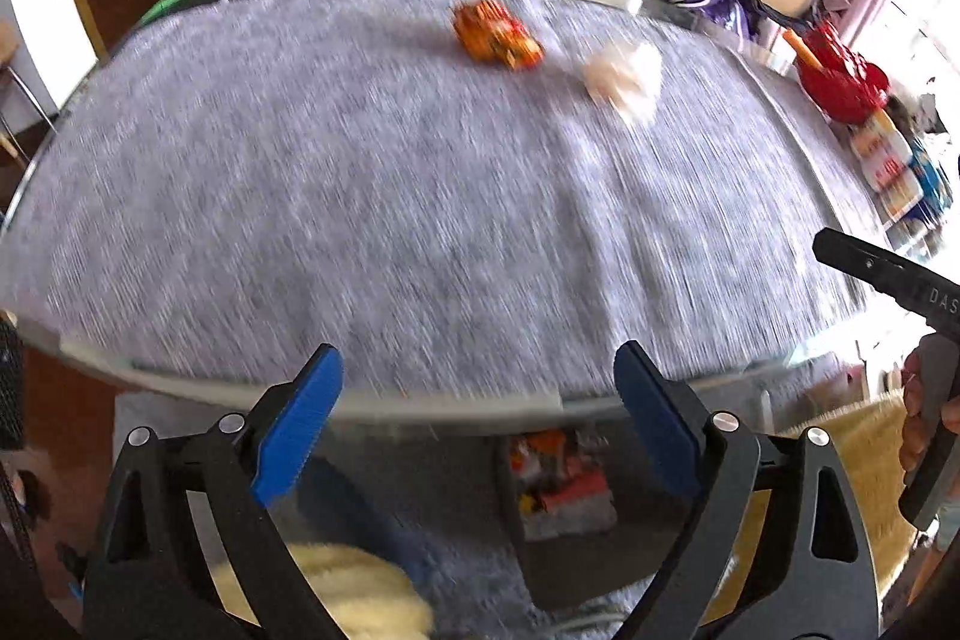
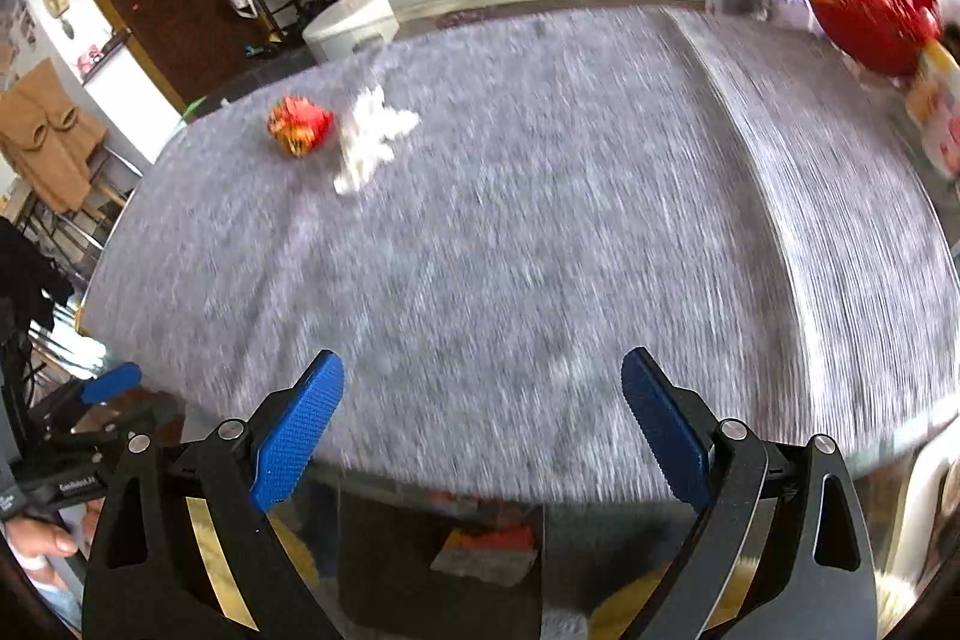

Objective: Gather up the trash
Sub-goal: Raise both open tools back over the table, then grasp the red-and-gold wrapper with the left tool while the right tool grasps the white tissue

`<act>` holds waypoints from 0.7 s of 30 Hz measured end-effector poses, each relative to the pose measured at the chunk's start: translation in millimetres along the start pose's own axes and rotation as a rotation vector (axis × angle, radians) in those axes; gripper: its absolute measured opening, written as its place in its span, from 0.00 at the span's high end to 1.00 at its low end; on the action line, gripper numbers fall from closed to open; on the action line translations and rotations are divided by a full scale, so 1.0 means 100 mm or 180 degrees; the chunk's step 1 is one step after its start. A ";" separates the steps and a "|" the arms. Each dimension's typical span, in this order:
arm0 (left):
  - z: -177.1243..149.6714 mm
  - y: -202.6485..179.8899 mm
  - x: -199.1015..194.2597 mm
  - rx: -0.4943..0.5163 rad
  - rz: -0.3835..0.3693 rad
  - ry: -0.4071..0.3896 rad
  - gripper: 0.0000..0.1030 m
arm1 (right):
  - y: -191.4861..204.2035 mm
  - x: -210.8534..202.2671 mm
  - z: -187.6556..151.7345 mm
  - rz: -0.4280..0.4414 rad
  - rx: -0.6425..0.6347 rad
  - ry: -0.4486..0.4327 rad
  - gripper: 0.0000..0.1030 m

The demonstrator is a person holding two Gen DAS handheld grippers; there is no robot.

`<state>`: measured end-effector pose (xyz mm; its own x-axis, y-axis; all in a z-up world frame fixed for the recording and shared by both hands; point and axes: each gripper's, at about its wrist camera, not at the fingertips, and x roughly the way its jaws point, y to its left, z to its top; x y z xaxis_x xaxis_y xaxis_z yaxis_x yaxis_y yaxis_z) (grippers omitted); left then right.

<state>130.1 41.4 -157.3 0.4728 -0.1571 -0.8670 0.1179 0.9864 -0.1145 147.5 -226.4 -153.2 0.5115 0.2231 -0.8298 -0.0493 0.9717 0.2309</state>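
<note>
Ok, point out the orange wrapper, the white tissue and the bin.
orange wrapper [image 1: 497, 34], left wrist view, its crumpled middle.
white tissue [image 1: 624, 75], left wrist view, centre of the wad.
bin [image 2: 351, 21], right wrist view, its lid.

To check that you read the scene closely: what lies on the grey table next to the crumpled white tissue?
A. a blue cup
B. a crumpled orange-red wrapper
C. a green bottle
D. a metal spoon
B: a crumpled orange-red wrapper lies just beside the white tissue on the grey table.

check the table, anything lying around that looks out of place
Two loose bits sit side by side toward the far side of the grey table: a crumpled orange-red wrapper and a wadded white tissue. Both look like litter. The frames are blurred, so finer detail can't be read.
</note>
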 end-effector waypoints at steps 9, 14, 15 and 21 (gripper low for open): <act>0.80 0.21 0.12 -0.0057 0.0228 -0.0232 0.08 | 0.25 0.33 0.61 0.0109 -0.0148 -0.0139 0.10; 1.15 0.20 0.23 -0.0028 0.0153 -0.0295 0.08 | 0.38 0.50 0.81 0.0157 -0.0213 -0.0138 0.11; 1.23 0.19 0.26 -0.0004 0.0144 -0.0309 0.08 | 0.39 0.53 0.83 0.0166 -0.0228 -0.0134 0.12; 1.61 0.11 0.50 0.0092 0.0118 -0.0355 0.08 | 0.53 0.76 0.93 0.0211 -0.0354 -0.0083 0.17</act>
<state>296.0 36.3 -123.6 0.5713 -0.1266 -0.8109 0.1228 0.9901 -0.0681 263.7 -165.5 -156.4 0.5260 0.2865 -0.8008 -0.1777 0.9578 0.2259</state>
